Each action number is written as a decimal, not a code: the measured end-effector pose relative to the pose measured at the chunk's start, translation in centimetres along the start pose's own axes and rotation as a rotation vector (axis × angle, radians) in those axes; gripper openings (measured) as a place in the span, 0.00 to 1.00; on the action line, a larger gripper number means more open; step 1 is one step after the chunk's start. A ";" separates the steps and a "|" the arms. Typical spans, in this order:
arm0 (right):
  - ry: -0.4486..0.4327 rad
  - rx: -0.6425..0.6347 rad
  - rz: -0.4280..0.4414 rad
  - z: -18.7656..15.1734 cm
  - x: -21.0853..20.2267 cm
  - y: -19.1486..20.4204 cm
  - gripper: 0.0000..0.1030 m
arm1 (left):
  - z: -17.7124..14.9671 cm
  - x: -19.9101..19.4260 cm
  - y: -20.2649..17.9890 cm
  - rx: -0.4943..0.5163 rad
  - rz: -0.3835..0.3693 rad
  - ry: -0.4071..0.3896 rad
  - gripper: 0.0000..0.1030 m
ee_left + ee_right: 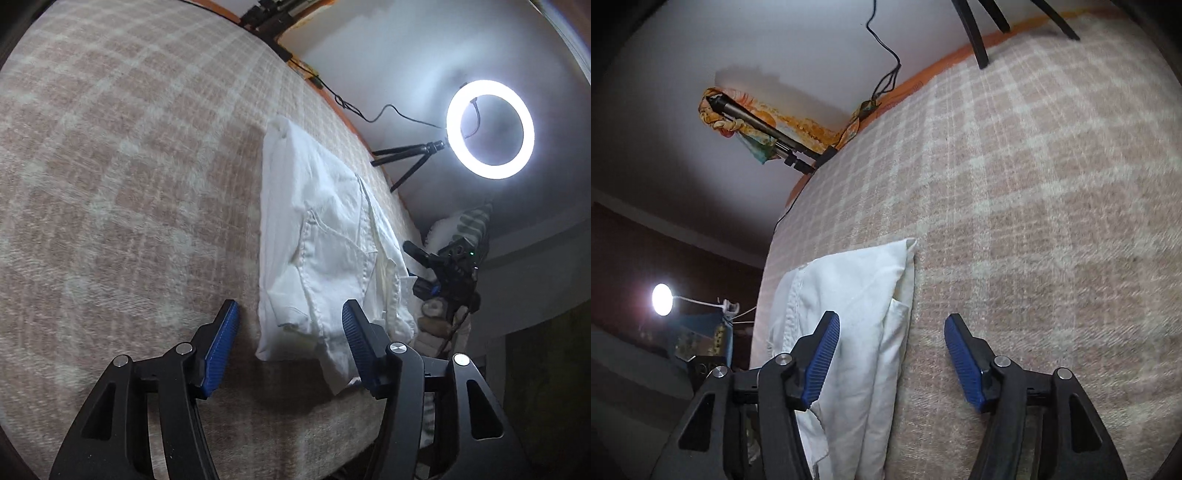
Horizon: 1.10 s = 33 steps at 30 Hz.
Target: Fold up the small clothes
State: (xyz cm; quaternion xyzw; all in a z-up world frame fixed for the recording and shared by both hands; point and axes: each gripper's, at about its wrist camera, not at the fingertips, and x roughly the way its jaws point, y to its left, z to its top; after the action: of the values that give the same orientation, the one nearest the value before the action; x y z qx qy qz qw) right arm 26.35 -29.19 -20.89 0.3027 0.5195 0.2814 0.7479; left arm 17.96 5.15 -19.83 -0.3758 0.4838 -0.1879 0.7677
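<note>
A small white garment (325, 236) with stitched seams and a pocket lies folded lengthwise on the pink checked blanket (129, 184). My left gripper (290, 314) is open above its near end, one blue pad over the cloth, holding nothing. In the right wrist view the same white garment (864, 306) lies at lower left on the blanket (1034, 221). My right gripper (890, 326) is open over its folded edge and holds nothing. The right gripper (443, 266) also shows dark beyond the garment in the left wrist view.
A lit ring light (490, 129) on a small tripod stands past the bed's far edge. A tripod (764, 122) lies at the bed's corner with a black cable (886, 55) nearby. A lamp (662, 299) glows at left.
</note>
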 end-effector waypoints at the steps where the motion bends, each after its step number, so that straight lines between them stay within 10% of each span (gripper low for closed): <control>1: -0.012 0.010 0.022 -0.2 0.1 -0.2 0.61 | 0.0 0.1 -0.1 -0.001 -0.008 -0.003 0.55; 12: 0.042 -0.048 0.092 -1.0 3.0 2.0 0.50 | 0.6 1.9 -2.0 0.037 -0.043 0.003 0.45; 14: 0.042 -0.041 0.082 -1.0 3.1 2.2 0.34 | 0.5 2.4 -2.8 0.057 -0.027 0.009 0.26; 19: 0.012 -0.097 0.015 -1.5 2.1 3.4 0.15 | 0.2 1.9 -4.3 0.124 -0.002 -0.022 0.15; 33: -0.126 -0.252 -0.082 -1.4 -4.2 7.9 0.10 | -1.4 2.6 -13.5 0.445 0.090 -0.058 0.13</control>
State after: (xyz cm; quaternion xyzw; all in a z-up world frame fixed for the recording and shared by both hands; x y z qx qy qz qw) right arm 22.95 -26.86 -12.79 0.2021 0.4440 0.2939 0.8220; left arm 18.97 -5.86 -11.48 -0.1805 0.4243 -0.2448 0.8529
